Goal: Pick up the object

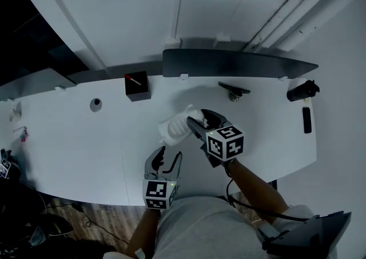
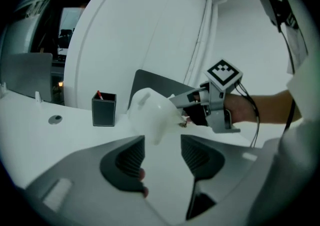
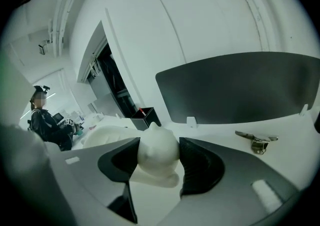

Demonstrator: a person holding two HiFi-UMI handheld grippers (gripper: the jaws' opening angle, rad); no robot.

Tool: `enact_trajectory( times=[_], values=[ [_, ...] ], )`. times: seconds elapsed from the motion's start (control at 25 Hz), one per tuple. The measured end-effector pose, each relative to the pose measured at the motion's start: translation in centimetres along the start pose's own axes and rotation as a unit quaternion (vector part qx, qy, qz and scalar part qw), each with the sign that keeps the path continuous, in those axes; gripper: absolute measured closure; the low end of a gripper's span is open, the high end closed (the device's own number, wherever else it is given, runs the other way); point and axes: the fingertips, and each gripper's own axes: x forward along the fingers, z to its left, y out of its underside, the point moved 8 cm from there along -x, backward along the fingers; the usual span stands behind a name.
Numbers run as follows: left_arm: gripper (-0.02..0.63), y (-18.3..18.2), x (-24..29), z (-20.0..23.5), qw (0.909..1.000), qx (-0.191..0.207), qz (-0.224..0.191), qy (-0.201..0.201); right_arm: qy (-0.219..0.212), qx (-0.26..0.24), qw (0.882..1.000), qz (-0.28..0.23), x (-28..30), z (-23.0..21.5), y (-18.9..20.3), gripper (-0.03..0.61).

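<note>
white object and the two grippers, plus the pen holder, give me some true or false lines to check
1. The right gripper has its jaws closed on the white object. True.
2. The left gripper grips the white object too. False: its jaws stand apart with nothing between them, and the object is out beyond them.
3. The black pen holder has a red-tipped pen in it. True.
4. In the head view the pen holder stands to the right of the white object. False: it stands to the object's left and further back on the table.
</note>
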Motion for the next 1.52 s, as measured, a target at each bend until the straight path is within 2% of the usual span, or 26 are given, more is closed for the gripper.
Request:
enact_trajectory(
  times=[0.08, 0.2, 0.56, 0.8, 1.08, 1.2, 1.32, 1.52],
  values=[
    [0.333, -0.5, -0.4, -0.3, 0.9994, -0.026, -0.015, 0.019, -0.004, -0.001, 1.0, -0.013, -0.8, 0.2, -0.2, 0.331],
    [0.284, -1.6, -0.9, -0.7, 0.9976, -0.052, -0.035, 0.029, -0.01, -0.003, 0.999, -0.032, -2.1, 0.7, -0.4, 0.331],
    [0.23, -3.8, -2.2, -3.1, 0.991, -0.082, -0.073, 0.076, -0.018, -0.019, 0.995, -0.098, -6.5, 1.4, -0.5, 0.331],
    [0.19, -4.8, -2.8, -5.0, 0.9855, -0.103, -0.089, 0.101, -0.008, -0.073, 0.983, -0.168, -10.3, 1.8, -0.6, 0.332],
    [0.194, -5.0, -2.9, -7.2, 0.9772, -0.142, -0.113, 0.111, 0.012, -0.147, 0.964, -0.22, -14.1, 2.1, 0.1, 0.333],
    [0.261, -4.4, -3.1, -8.6, 0.9753, -0.156, -0.118, 0.103, 0.021, -0.176, 0.955, -0.236, -16.0, 1.8, 0.8, 0.331],
    [0.263, -4.2, -3.1, -9.4, 0.9779, -0.145, -0.111, 0.102, 0.031, -0.219, 0.944, -0.246, -16.9, 1.8, 0.9, 0.331],
    [0.265, -3.8, -3.5, -11.4, 0.9855, -0.104, -0.105, 0.084, 0.034, -0.222, 0.943, -0.245, -18.5, 1.1, 2.1, 0.331]
  ],
)
